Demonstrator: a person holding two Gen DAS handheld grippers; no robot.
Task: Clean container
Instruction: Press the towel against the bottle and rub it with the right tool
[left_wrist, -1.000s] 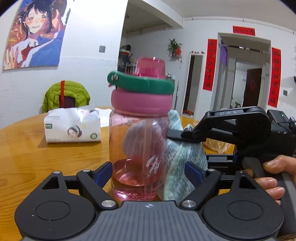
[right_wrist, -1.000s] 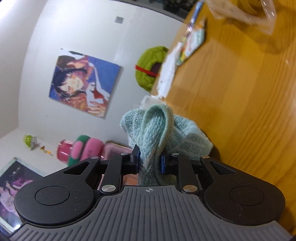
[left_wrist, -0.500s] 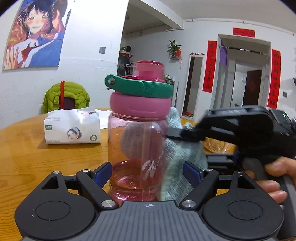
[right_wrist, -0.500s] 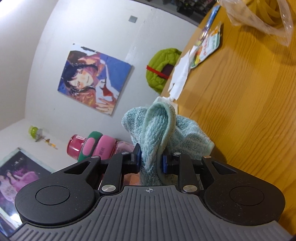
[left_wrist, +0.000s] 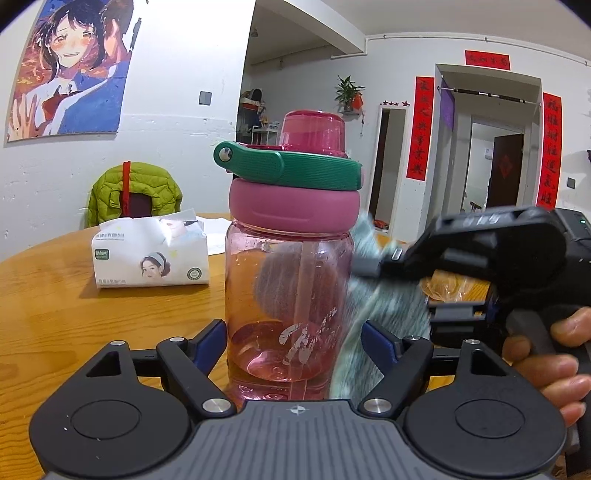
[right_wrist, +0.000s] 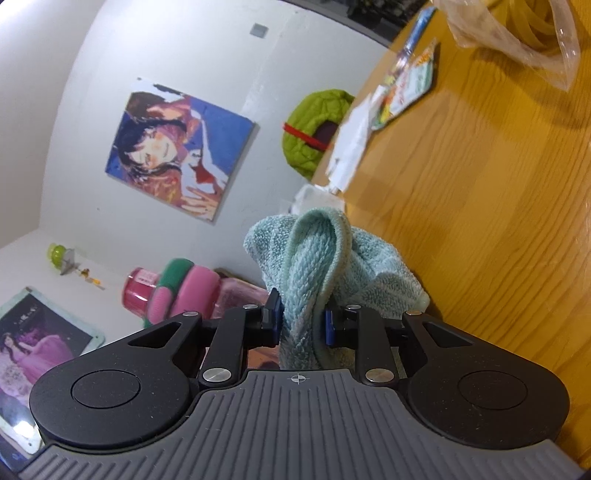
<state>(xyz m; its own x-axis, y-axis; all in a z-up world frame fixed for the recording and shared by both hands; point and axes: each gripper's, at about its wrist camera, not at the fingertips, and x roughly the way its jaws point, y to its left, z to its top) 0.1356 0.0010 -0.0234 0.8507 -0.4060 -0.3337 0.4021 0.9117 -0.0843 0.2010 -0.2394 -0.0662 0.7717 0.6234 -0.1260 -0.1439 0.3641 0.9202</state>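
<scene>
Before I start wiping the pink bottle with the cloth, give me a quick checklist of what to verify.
1. Bottle upright on the table: ok.
2. Lid on, green handle folded over it: ok.
3. Left gripper bracing the bottle: not ok; jaws closing, left pad at the wall, right pad apart.
4. Right gripper clamped on the cloth: ok.
5. Cloth touching the bottle's side: cannot tell; blurred.
6. Tissue pack away from the bottle: ok.

left gripper closing, right gripper clamped (hand-held)
</scene>
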